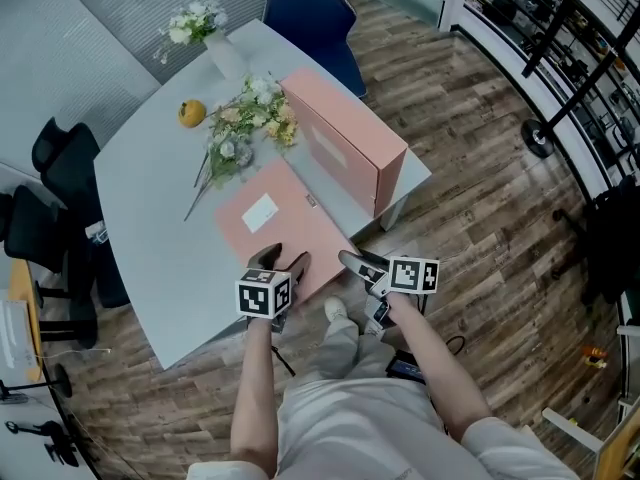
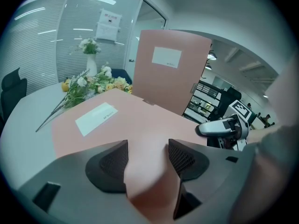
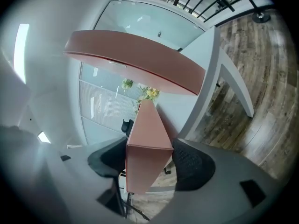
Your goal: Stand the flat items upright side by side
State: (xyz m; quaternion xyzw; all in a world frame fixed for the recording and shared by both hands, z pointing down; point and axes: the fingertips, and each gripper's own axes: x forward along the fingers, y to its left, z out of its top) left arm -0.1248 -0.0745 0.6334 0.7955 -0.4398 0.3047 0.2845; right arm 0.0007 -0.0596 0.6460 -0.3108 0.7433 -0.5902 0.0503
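Observation:
A flat pink box with a white label lies on the grey table, its near corner past the table edge. Behind it, a second pink box stands upright. My left gripper sits at the flat box's near left edge. Its jaws are apart, with pink box surface showing between them. My right gripper is shut on the box's near right edge. In the right gripper view the box's end fills the gap in my right gripper. The upright box shows beyond.
Loose artificial flowers and an orange lie behind the flat box. A white vase of flowers stands at the far corner. A blue chair is beyond the table, with black chairs at left. Wood floor lies to the right.

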